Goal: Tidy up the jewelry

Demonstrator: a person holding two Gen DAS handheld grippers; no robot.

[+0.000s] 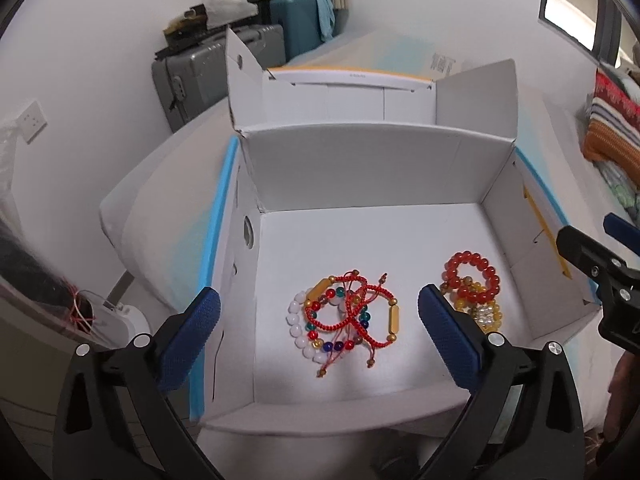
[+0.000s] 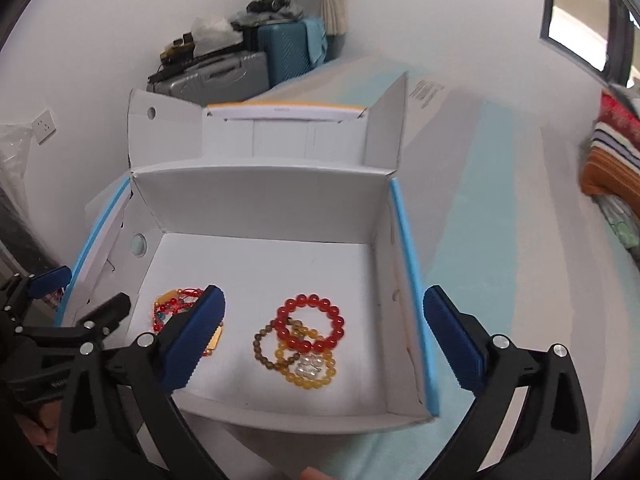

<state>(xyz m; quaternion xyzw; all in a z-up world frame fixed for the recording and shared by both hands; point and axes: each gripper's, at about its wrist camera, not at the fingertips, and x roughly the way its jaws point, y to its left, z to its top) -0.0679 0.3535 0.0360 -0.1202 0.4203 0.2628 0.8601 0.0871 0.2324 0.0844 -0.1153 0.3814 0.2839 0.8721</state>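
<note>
Hovering over the near edge of the open white box (image 1: 360, 160), the left gripper (image 1: 320, 332) has its two blue fingers (image 1: 192, 332) spread wide and holds nothing. The right gripper (image 2: 324, 336) stands the same way, fingers (image 2: 452, 340) wide apart and empty, one of them outside the right wall of the box.

All the jewelry lies on the box floor, in two groups, near the front. On the left is a tangled pile (image 1: 344, 320): I count one white bead bracelet (image 1: 298, 330), one bracelet of mixed coloured beads (image 1: 340, 346), and red cord bracelets (image 1: 368, 308) with gold tubes, maybe two, but the cords cross so much that I cannot tell for sure. On the right is a stacked pile (image 2: 300, 340): one red bead bracelet (image 2: 310, 326) on top, one brown bead bracelet (image 2: 264, 346), one yellow bead bracelet (image 2: 308, 376), and a small pearl-like piece (image 2: 310, 366) inside the yellow ring.

I think the risks are these. The red cords are knotted around the beads, so a pull on one piece may drag the whole left pile. In the right pile the rings overlap, so closing on the red one may catch the yellow one too. Round beads can slip out from the pads. The box is light cardboard on a soft bed (image 2: 500, 240), so a finger pushing its wall may shift it.

Farther away, the box lid (image 1: 348, 92) stands open, and behind it are two suitcases (image 1: 248, 52) by the wall.
</note>
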